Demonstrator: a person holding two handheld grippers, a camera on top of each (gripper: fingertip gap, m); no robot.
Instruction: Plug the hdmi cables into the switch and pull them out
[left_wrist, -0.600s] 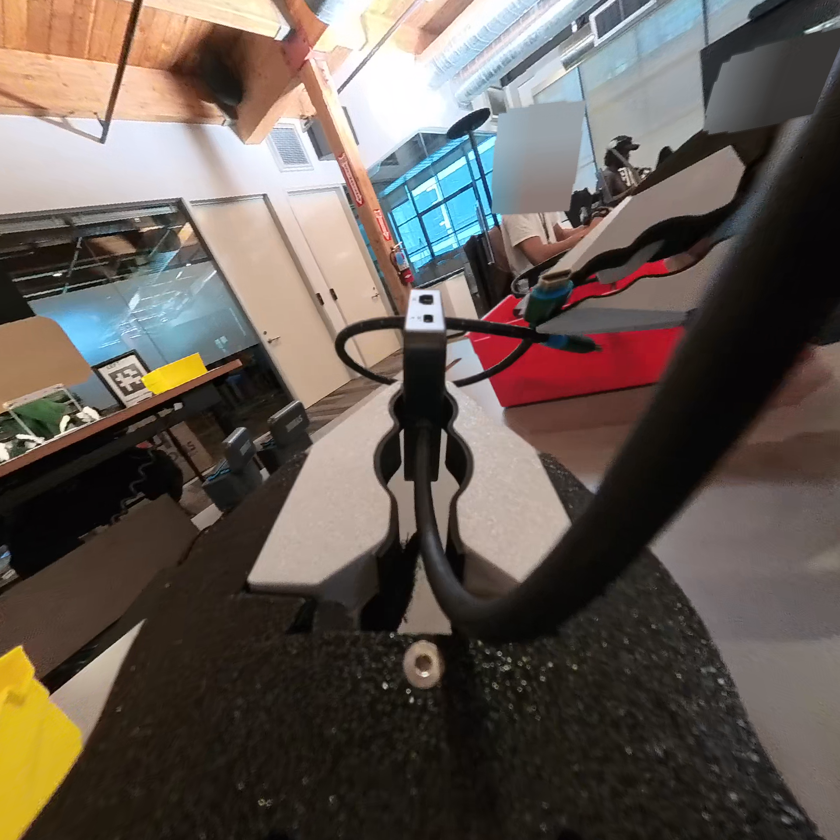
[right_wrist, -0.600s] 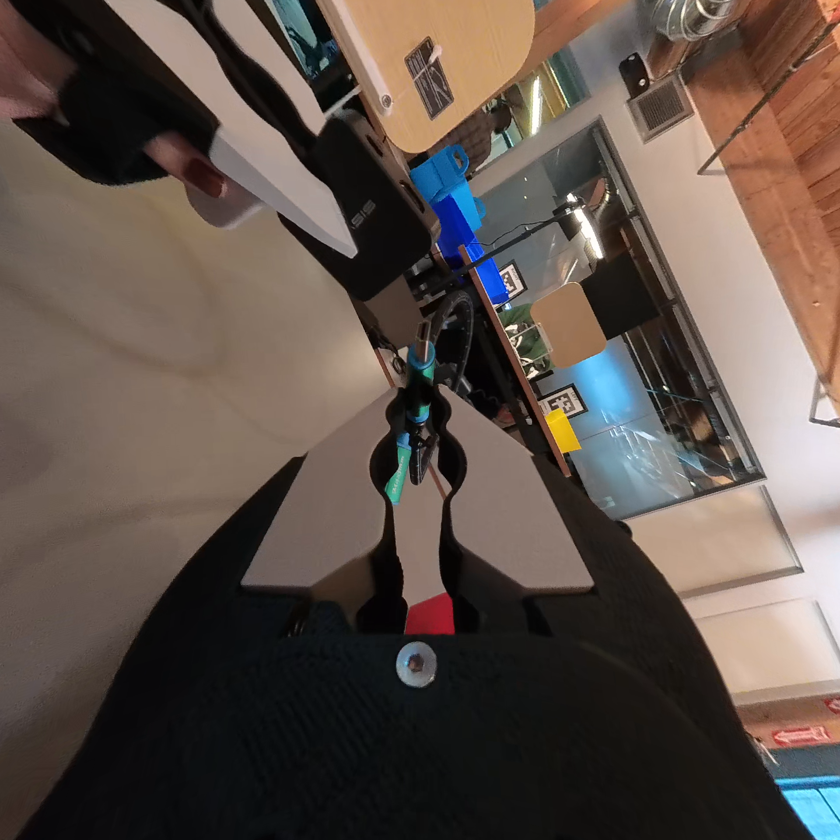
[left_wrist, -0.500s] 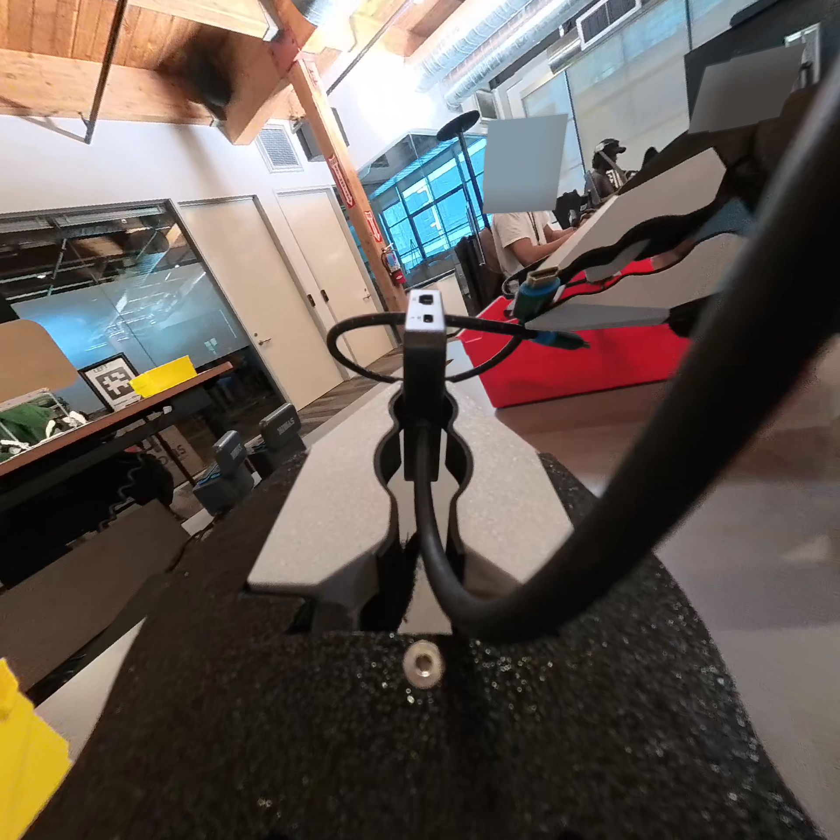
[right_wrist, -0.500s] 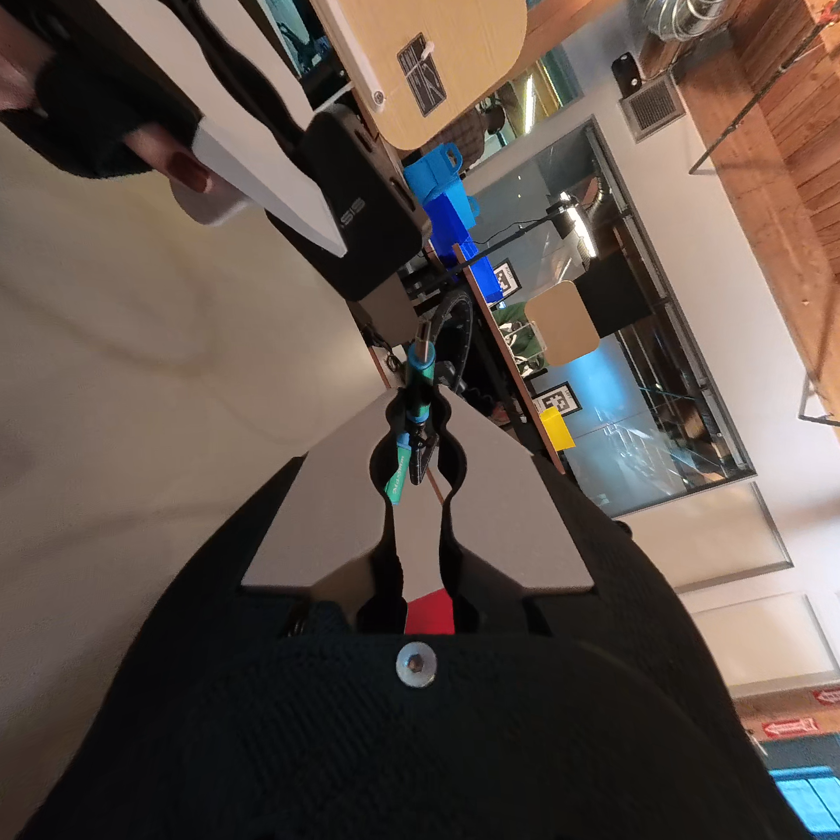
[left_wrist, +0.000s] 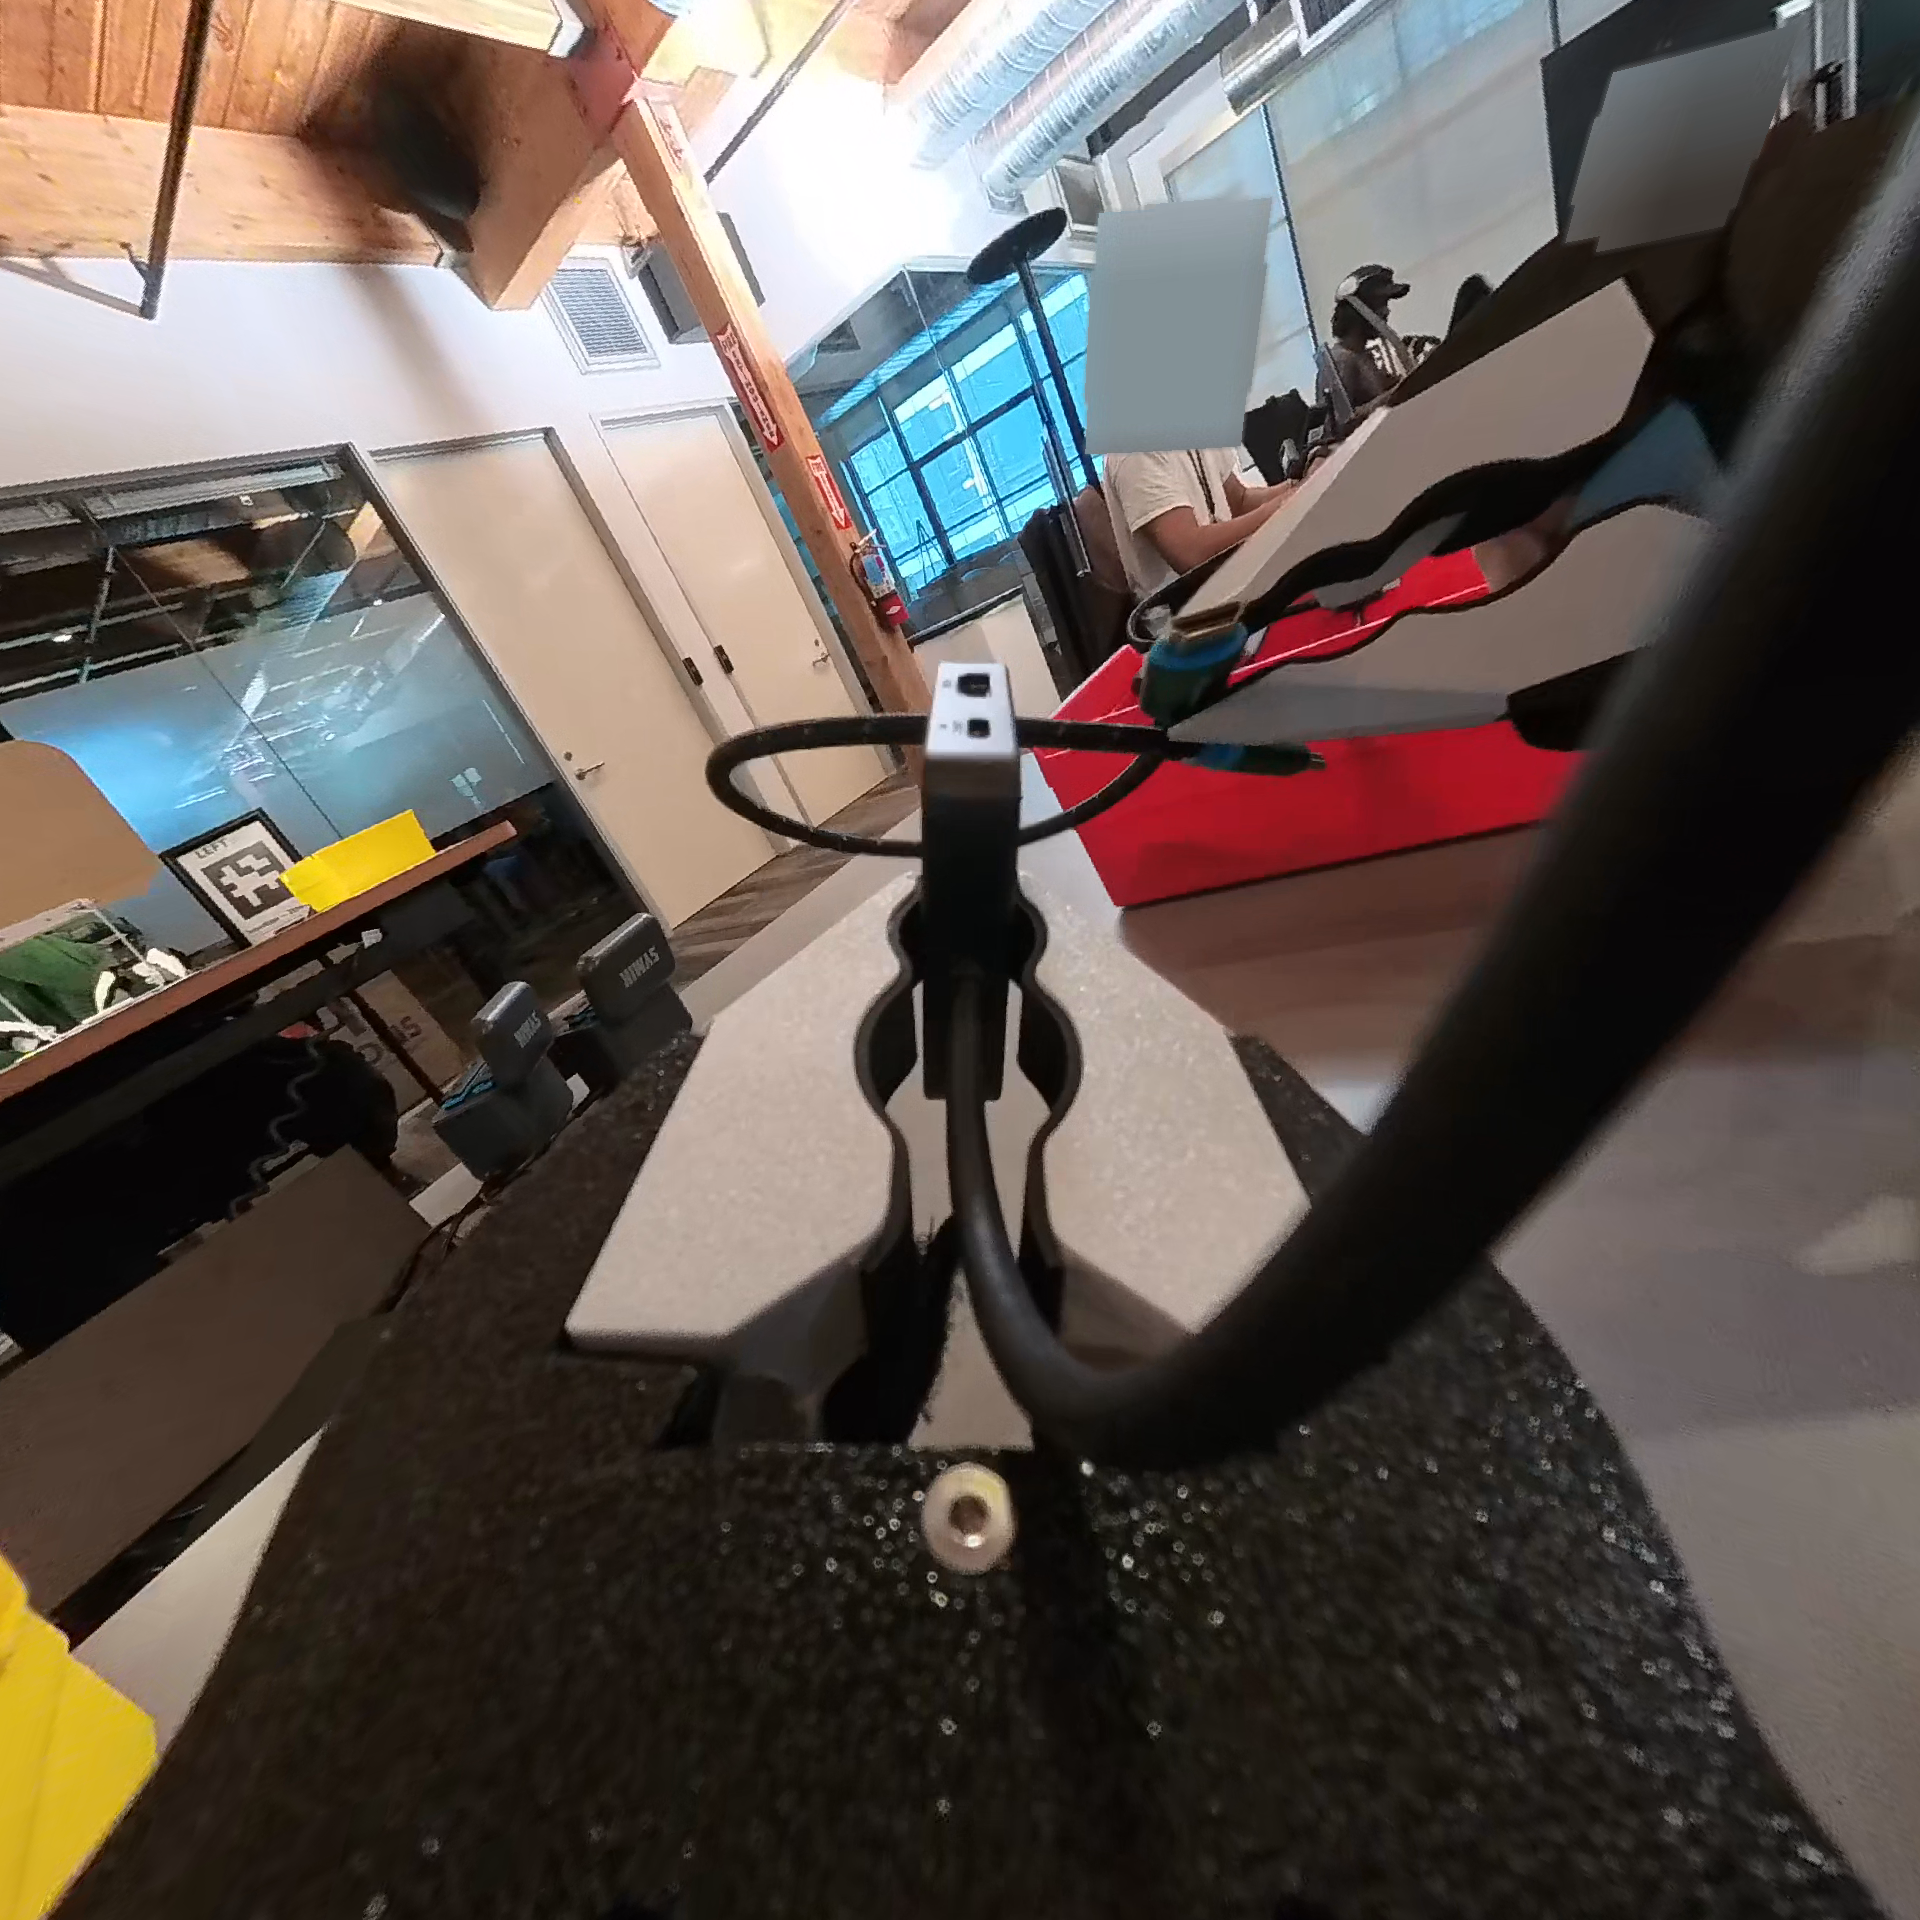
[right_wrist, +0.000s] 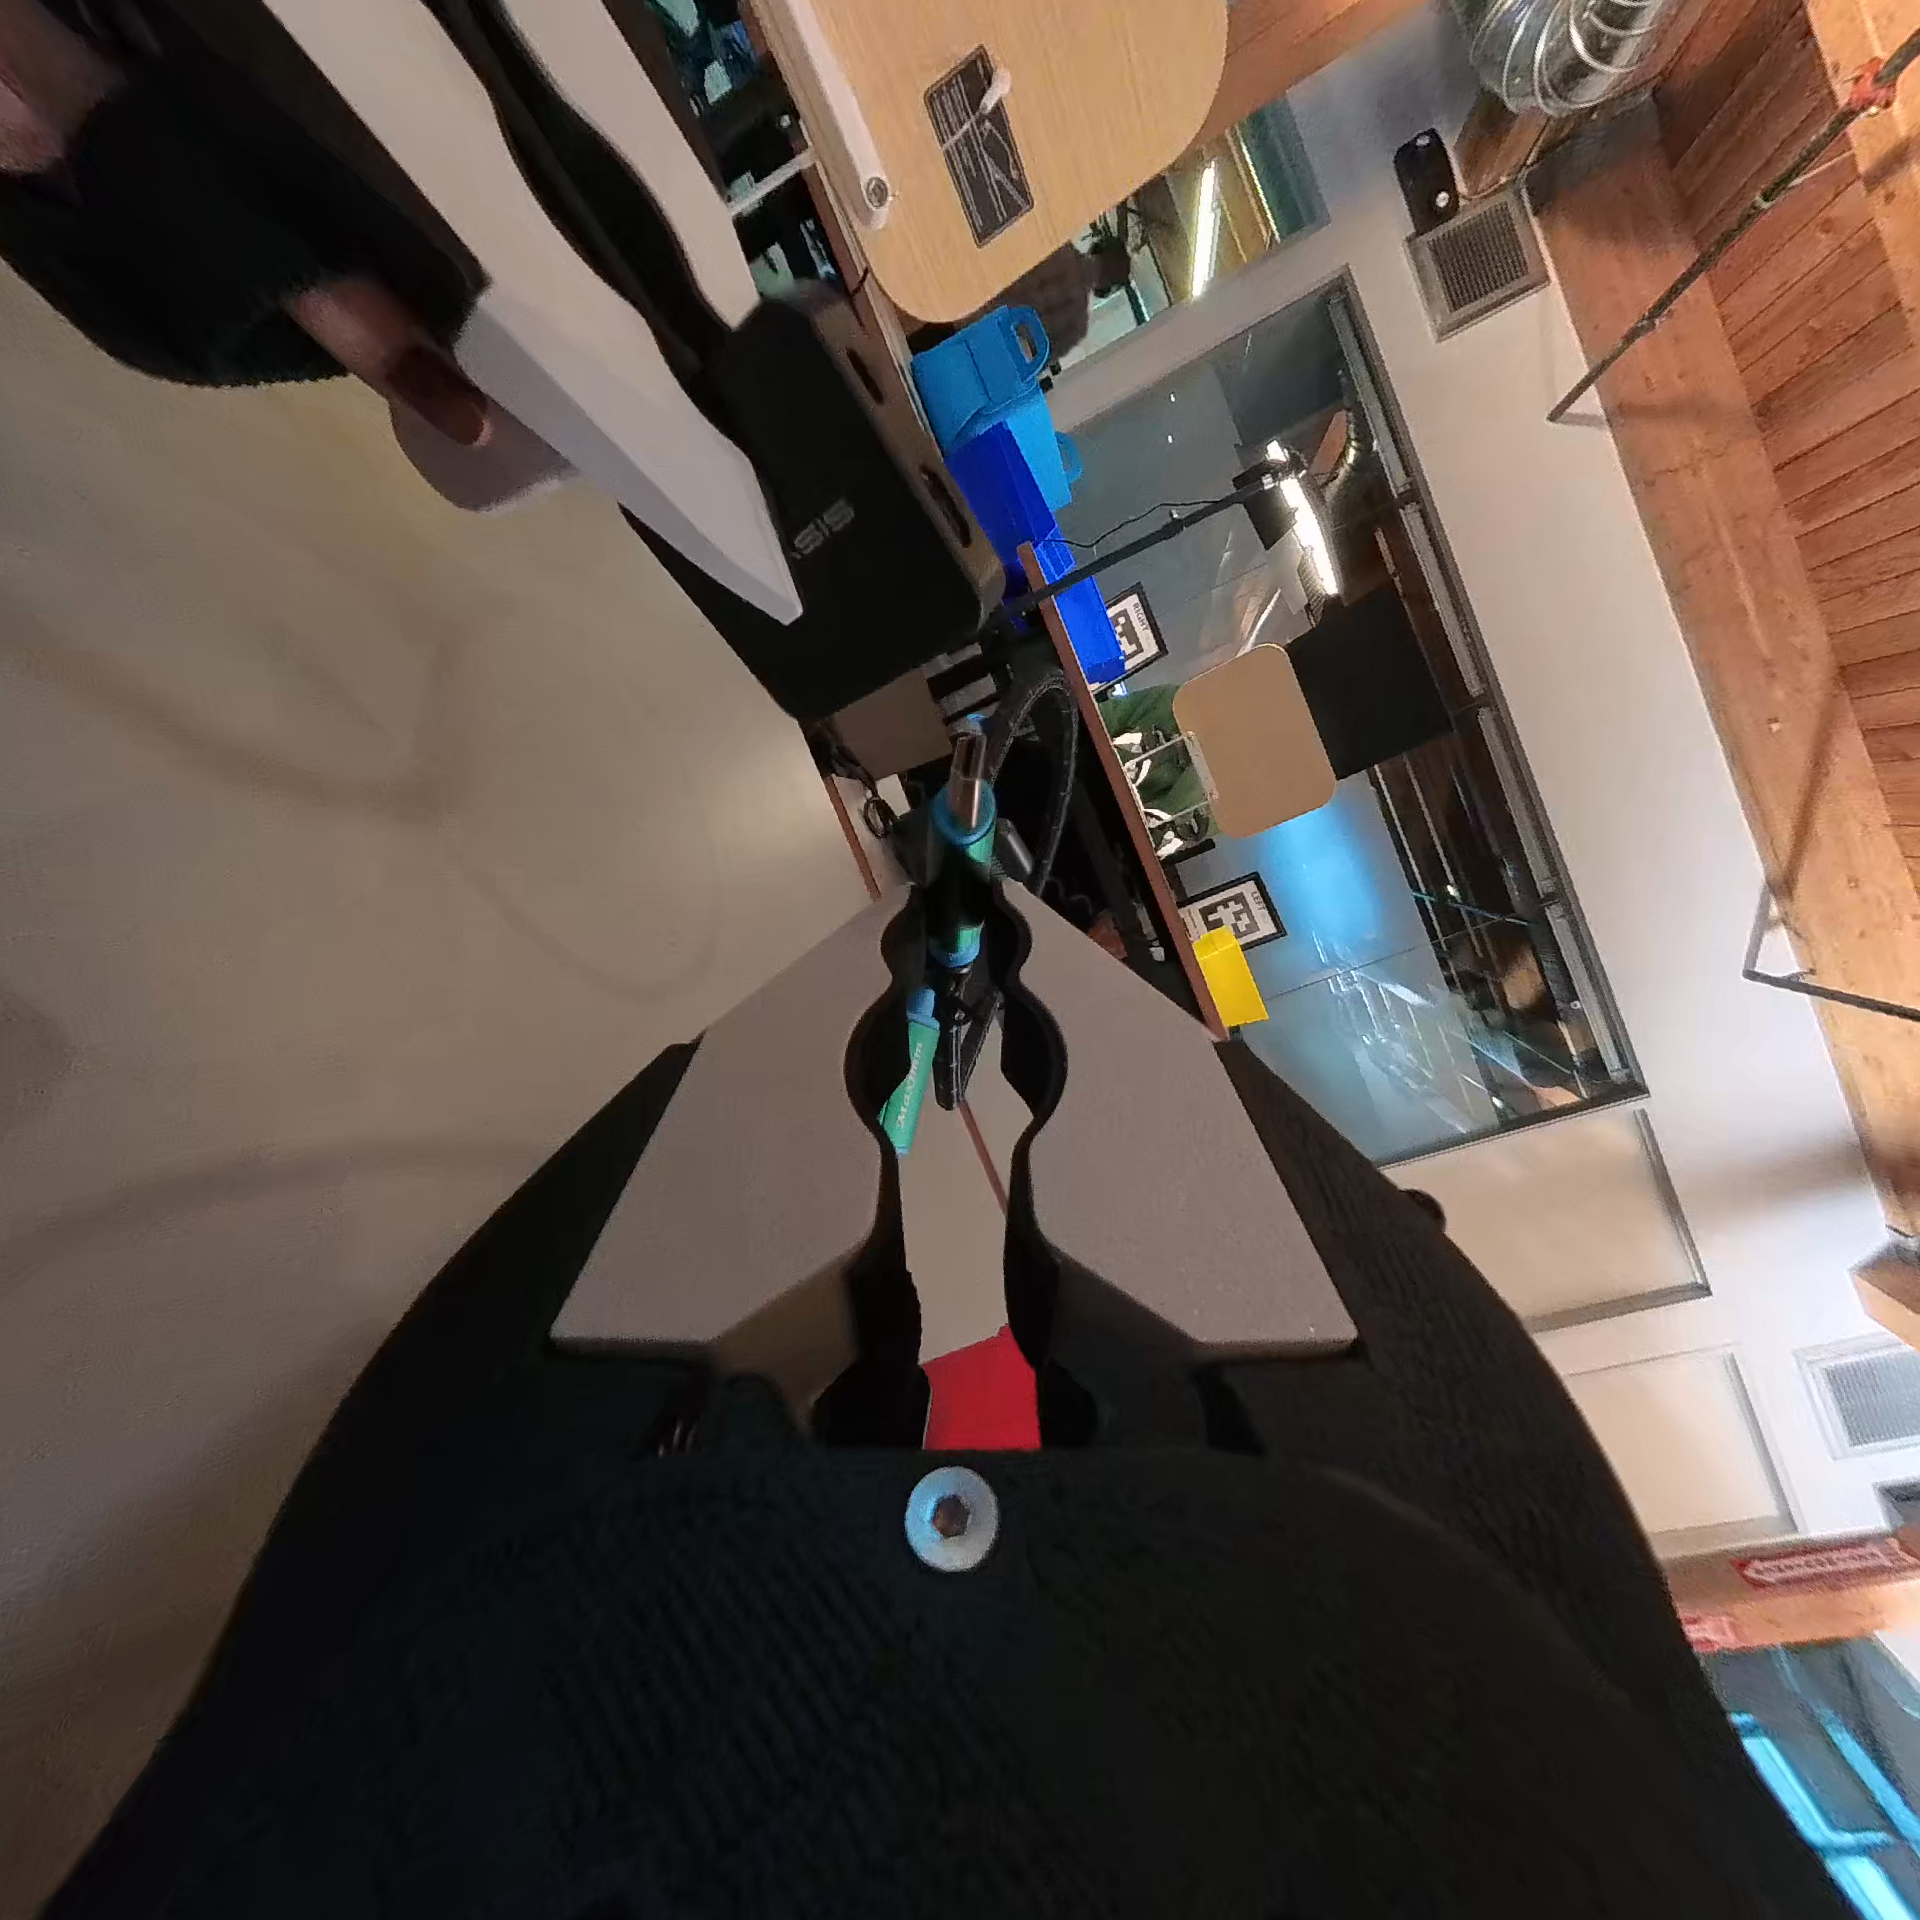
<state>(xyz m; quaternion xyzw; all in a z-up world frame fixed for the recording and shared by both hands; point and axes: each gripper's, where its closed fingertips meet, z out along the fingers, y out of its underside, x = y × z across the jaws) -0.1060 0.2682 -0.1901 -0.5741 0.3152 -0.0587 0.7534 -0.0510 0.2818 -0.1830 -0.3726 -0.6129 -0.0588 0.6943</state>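
My left gripper is shut on the switch, a dark grey box seen edge-on, ports facing away. A thick black cable leaves the switch's rear and arcs up right. My right gripper hovers up right of the switch, apart from it. In the right wrist view my right gripper is shut on a teal HDMI plug whose metal tip points toward the switch. The left gripper's finger lies across the switch. A second teal plug hangs between my right fingers.
A red bin stands on the wooden table behind the switch. A yellow object is at the lower left. Blue bins and another table stand farther off. A seated person is in the background.
My right gripper with the teal plug has drifted a little closer to the switch. The left gripper still holds the switch in the same way.
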